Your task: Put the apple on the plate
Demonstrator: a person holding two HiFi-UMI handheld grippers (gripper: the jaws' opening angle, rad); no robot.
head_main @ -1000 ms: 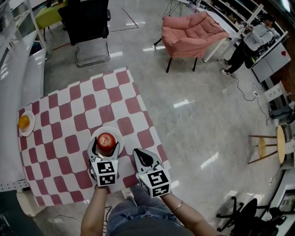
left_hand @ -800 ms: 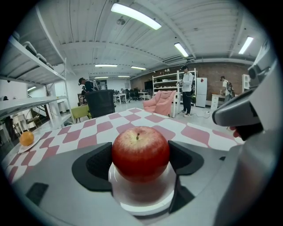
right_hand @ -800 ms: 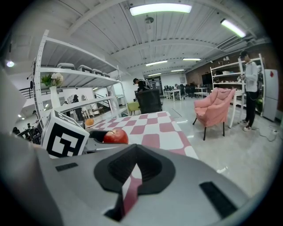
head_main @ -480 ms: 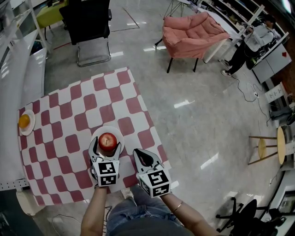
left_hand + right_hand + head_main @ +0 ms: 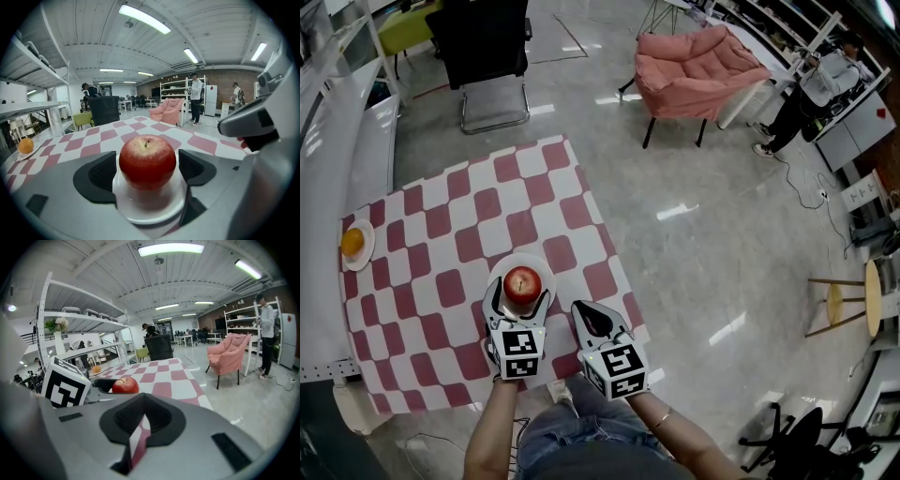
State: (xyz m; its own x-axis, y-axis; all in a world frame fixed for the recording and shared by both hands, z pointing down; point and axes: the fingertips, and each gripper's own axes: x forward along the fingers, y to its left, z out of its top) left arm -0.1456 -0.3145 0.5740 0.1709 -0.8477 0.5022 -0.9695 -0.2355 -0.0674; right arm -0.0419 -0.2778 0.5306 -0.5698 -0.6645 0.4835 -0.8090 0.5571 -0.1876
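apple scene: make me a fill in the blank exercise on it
The apple rests on a white ____.
The left hand-held gripper is ____, one jaw on each side of the apple.
The right hand-held gripper is shut and holds ____.
The smaller dish at the checked cloth's left edge holds an ____.
Missing: plate; open; nothing; orange

Bright ceiling strip lights (image 5: 143, 18), glare on floor (image 5: 675, 211), fisheye-warped dark edges

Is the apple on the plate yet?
Yes, on it: the round red apple sits stem-up on the small white plate.
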